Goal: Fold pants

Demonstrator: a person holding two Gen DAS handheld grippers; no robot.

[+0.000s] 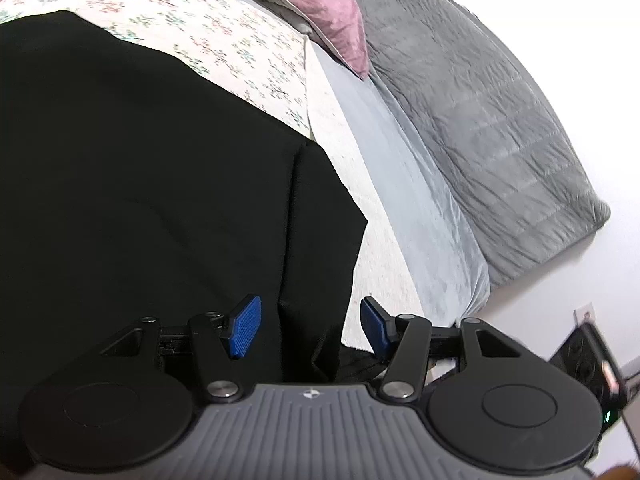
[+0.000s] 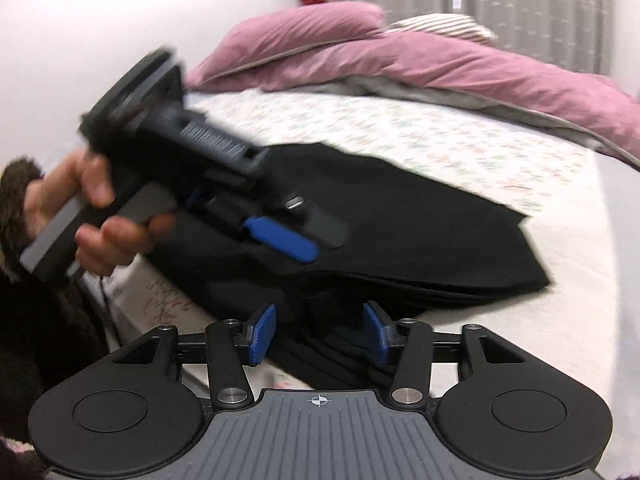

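The folded black fabric pants [image 2: 400,216] are lying on the floral-printed bed sheet [image 2: 420,136]. Beyond the pants, the rumpled pink duvet [image 2: 440,60] is lying along the far side of that sheet. In the left wrist view, the quilted grey blanket [image 1: 480,120] is lying to the right of the pants, well apart from them, with a pale blue sheet [image 1: 400,184] lying between.

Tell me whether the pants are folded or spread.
Folded: the pants lie doubled on the bed, stacked layered edges showing along the near side.
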